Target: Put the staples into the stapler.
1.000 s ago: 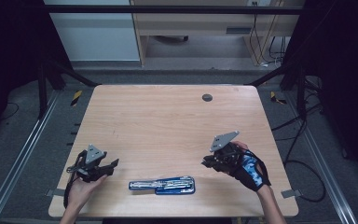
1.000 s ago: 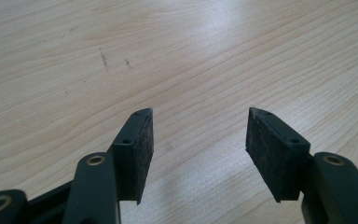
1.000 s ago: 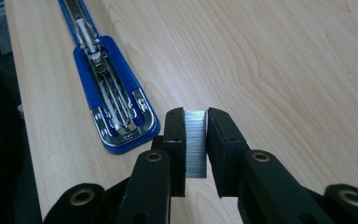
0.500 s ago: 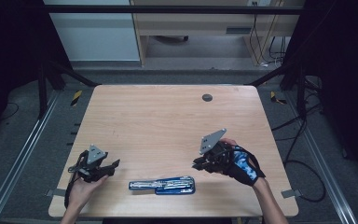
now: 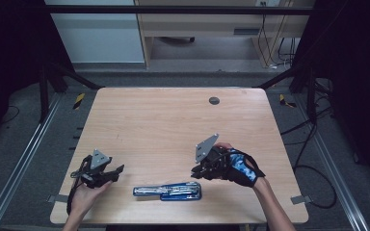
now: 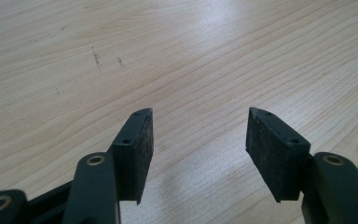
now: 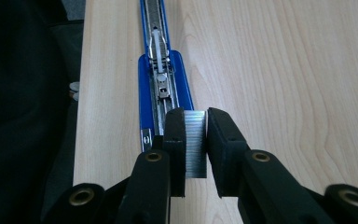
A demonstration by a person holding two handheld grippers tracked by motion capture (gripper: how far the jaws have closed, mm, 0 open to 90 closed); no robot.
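Near the front edge of the wooden tabletop (image 5: 173, 125) lies a blue stapler (image 5: 167, 191), opened out flat so its metal track shows. Just above its right end, the right gripper (image 7: 196, 140) has its fingers squeezed on a strip of silver staples (image 7: 196, 144). Over at the left, the left gripper (image 6: 198, 149) sits with its fingers spread apart, with nothing between them.

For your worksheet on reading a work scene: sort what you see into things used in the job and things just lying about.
In use:
staple strip, clamped in right gripper
opened blue stapler

Lying about:
round dark disc at the table's far edge
left gripper, open over bare wood
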